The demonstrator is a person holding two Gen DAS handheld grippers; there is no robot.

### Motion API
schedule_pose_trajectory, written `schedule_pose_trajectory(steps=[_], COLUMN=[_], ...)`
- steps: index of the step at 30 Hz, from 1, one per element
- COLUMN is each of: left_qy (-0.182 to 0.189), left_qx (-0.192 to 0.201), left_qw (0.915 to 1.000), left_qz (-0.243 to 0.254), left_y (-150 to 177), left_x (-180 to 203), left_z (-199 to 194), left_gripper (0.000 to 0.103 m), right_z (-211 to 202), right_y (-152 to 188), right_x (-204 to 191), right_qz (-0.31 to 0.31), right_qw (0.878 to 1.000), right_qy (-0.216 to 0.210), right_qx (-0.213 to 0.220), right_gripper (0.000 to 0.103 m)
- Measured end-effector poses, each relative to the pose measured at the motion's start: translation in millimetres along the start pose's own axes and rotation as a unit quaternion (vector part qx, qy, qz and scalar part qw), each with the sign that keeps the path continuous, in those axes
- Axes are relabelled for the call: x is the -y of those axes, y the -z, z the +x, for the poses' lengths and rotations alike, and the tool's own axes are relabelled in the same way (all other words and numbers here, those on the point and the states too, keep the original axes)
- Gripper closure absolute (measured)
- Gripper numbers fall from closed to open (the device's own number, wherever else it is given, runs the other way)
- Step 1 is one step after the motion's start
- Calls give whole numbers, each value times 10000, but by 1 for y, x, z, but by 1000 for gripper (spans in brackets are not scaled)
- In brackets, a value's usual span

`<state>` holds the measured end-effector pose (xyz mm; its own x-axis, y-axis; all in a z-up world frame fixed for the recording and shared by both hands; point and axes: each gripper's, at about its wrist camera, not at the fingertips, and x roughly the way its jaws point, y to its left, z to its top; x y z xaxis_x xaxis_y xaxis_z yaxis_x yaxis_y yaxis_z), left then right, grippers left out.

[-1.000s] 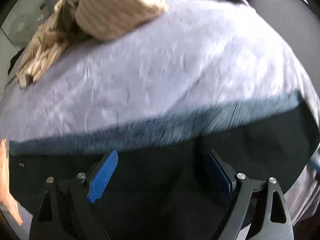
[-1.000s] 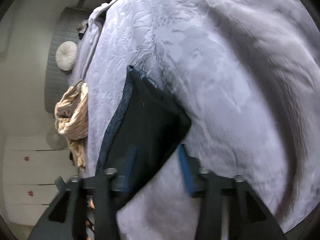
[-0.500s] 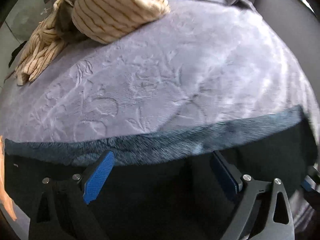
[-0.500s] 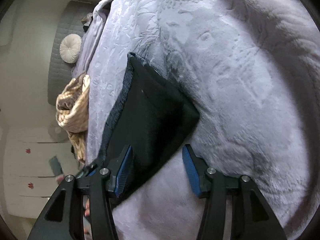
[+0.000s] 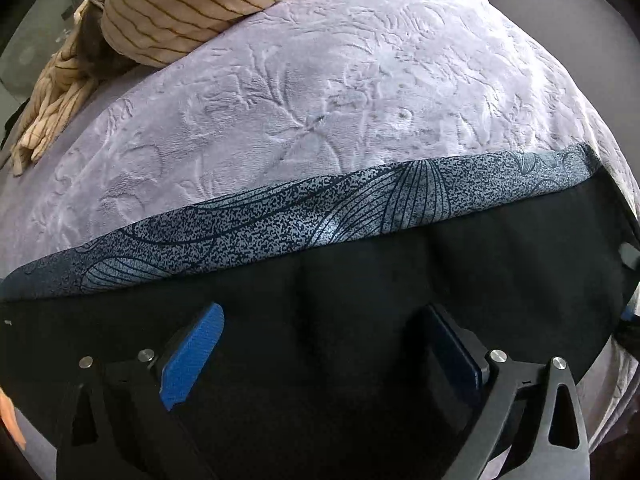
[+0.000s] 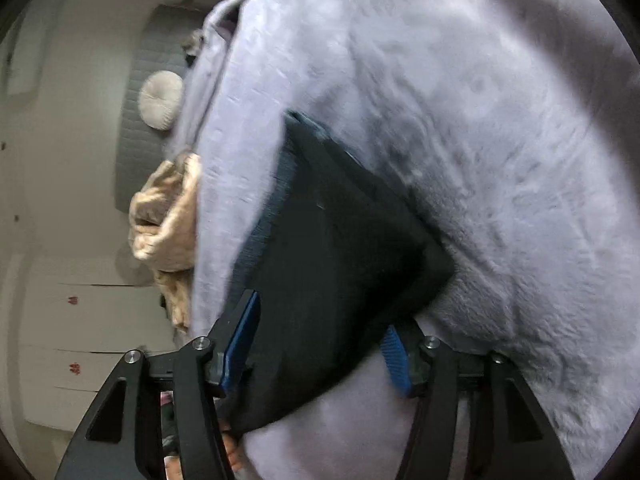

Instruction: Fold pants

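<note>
across the lower half of the left wrist frame lie the black pants (image 5: 360,300), their speckled blue-grey band (image 5: 280,224) forming the upper edge against the lavender blanket (image 5: 320,100). the left gripper (image 5: 324,344) hangs over them, jaws spread wide and opening, pads off the cloth. open blanket fills the middle and right above the band. a striped beige garment (image 5: 168,12) heaps at upper left. in the right wrist frame the right gripper (image 6: 316,328) straddles the pants' folded corner, jaws opening, pads apart from the cloth.
</note>
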<state>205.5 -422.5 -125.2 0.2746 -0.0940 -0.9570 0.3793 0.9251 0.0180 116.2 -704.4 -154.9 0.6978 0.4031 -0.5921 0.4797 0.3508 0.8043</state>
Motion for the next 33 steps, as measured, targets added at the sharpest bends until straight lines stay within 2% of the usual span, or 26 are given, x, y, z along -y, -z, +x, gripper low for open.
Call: schedule_pose_trajectory(steps=[1,2,3,4,5,6,8,10,12,14,18,20,22,25,27,29,33], left_qy=[-11,-9,39,53,45,74,146,104,-268,-456,40,244,360,421,264,231,557], left_qx=[-25,-76,-100,-53,-8,82,179,79,253,331,147,192,192,-49,12,-39,-193], left_qw=[10000,10000,9999,9998,9997,9994,9987,9992,9993,9983,9997,9989,9988,9991,9995,9995,9982], left_qz=[-8,-42,-126,-200,-247,-340,-462,-382,-21,144,-199,-348,-276,27,150,198,108], left_y=[-1,-3,-12,-16,-22,-28,-38,-46,-45,-43,-41,-30,-15,14,29,26,14], left_x=[0,-1,-5,-9,-15,-17,-17,-9,9,15,-2,-14,-15,4,14,16,3], left_z=[-1,-3,-8,-13,-16,-21,-22,-4,14,14,-17,-35,-46,-33,-17,-12,-20], left_gripper=[3,8,26,37,45,45,45,45,45,45,45,45,45,44,41,39,39], right_z=[7,14,18,21,21,20,10,3,2,8,5,2,1,0,2,5,2], right_y=[-1,-2,-4,-5,-5,-5,-4,0,3,4,1,2,6,8,9,14,24], right_x=[0,-3,-7,-11,-17,-20,-30,-40,-48,-52,-49,-51,-56,-68,-77,-90,-122], right_qz=[9,-13,-31,-57,-110,-129,-214,-431,-571,-657,-499,-555,-647,-732,-787,-1021,-1434], right_qw=[10000,10000,10000,10000,9999,9997,9987,9978,9972,9972,9981,9980,9975,9971,9967,9948,9890], right_qy=[-31,-63,-61,-38,-83,-187,-472,-500,-474,-336,-367,-312,-271,-220,-174,30,335], right_qx=[21,51,33,2,1,-17,-10,-5,-28,-71,-2,-23,-19,32,45,-2,101], right_gripper=[41,41,41,49,61,91,91,91,91,91,90,90,90,90,90,90,90])
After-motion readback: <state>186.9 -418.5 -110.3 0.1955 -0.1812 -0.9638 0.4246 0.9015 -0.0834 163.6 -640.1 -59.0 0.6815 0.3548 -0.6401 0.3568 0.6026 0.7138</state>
